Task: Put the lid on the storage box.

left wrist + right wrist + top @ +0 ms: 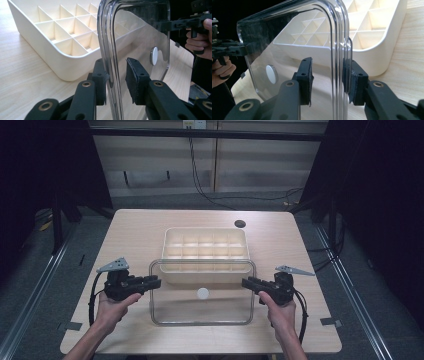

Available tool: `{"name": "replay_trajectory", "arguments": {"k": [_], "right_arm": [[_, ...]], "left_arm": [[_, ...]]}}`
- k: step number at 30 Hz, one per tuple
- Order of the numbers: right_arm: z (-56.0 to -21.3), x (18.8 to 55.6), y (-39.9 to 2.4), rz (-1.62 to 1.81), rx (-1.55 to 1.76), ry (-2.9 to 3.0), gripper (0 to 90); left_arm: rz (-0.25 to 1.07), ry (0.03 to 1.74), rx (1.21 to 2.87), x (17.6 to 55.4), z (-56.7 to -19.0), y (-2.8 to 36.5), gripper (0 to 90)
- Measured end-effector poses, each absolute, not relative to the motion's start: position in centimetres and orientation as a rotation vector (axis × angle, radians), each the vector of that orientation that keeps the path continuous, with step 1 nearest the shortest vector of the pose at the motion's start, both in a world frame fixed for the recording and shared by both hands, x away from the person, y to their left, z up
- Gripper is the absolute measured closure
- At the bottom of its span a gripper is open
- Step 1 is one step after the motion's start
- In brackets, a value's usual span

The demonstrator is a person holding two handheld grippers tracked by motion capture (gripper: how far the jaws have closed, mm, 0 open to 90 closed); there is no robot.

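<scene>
A clear plastic lid (200,312) with a white round knob (202,293) is in front of a cream compartment box (206,245), its far edge overlapping the box's front wall. My left gripper (156,281) is at the lid's left edge, and in the left gripper view it (117,80) is shut on the rim (110,50). My right gripper (246,282) is at the lid's right edge. In the right gripper view it (327,77) straddles the rim (340,50): one pad (348,75) touches it, while the other pad (308,75) is a little apart.
The light wooden table (135,235) has a dark round hole (240,224) behind the box. Black curtains flank both sides and cables run along the floor at the back. Bare table surface lies to the left and right of the box.
</scene>
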State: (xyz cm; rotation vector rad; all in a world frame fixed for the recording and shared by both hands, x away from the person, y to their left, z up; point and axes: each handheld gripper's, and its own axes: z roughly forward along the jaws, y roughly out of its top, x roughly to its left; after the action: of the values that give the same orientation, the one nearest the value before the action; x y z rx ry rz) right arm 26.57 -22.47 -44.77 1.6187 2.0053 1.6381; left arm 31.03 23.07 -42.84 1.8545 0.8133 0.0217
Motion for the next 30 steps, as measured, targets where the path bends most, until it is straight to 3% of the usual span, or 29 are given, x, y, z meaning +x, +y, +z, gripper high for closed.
{"name": "replay_trajectory", "arguments": {"k": [30], "right_arm": [[-41.4, 29.5, -22.6, 1.737, 1.554, 1.922, 64.0]], "left_arm": [[0.087, 0.812, 1.804, 33.7, -39.7, 23.1, 69.7]]}}
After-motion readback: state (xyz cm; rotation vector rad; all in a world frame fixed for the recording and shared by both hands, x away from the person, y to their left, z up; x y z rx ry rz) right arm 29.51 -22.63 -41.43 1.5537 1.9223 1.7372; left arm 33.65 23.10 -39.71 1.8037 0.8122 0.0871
